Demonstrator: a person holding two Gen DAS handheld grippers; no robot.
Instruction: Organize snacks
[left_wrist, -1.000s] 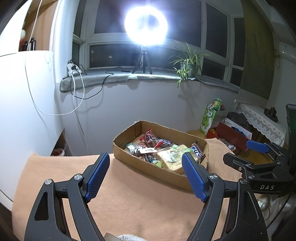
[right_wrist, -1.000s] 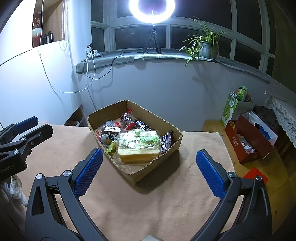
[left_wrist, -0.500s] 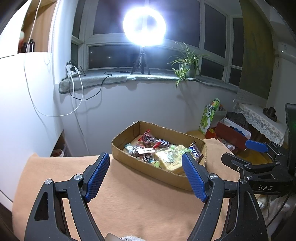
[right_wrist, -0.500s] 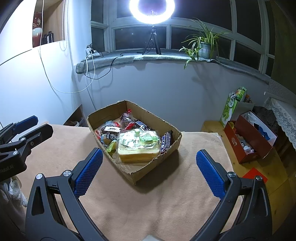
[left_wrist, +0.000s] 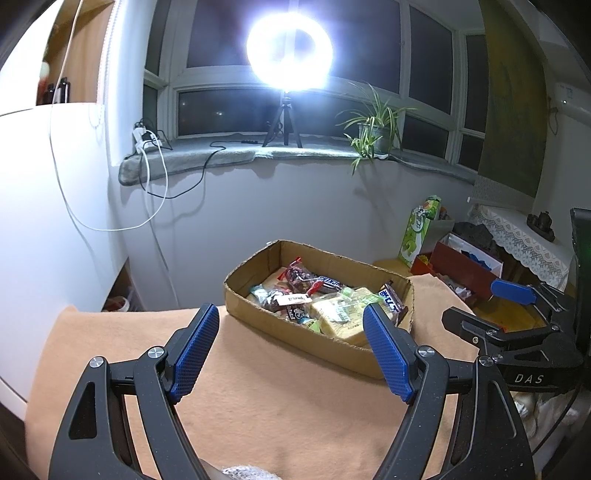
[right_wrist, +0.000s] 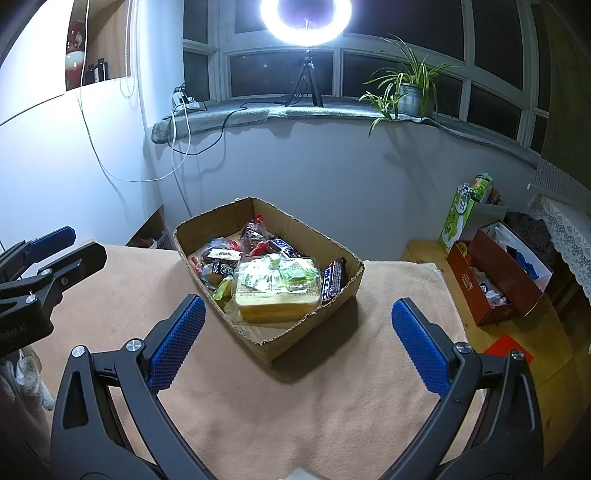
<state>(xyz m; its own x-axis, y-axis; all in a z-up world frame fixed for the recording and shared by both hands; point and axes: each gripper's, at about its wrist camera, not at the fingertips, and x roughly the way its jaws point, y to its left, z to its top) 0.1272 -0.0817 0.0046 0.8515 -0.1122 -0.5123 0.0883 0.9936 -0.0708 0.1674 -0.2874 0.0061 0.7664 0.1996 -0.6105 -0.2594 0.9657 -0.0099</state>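
Note:
An open cardboard box (left_wrist: 258, 323) (right_wrist: 314, 325) stands on the tan cloth-covered table. It holds several wrapped snacks: a bagged yellow cake loaf (right_wrist: 277, 288) (left_wrist: 341, 319), chocolate bars (right_wrist: 332, 280) and dark packets (right_wrist: 221, 264). My left gripper (left_wrist: 291, 350) is open and empty, just short of the box's near wall. My right gripper (right_wrist: 299, 347) is open and empty, in front of the box's near corner. Each gripper shows at the edge of the other's view (left_wrist: 517, 325) (right_wrist: 40, 273).
The tan cloth (right_wrist: 295, 413) covers the table around the box. A red box (right_wrist: 502, 273) and a green carton (right_wrist: 465, 214) sit on the floor at the right. A white wall stands behind the table, with a ring light (right_wrist: 306, 14) on the sill.
The left wrist view has shifted slightly, so the box sits a little higher and further left in it. The right gripper has barely moved. Both stay open.

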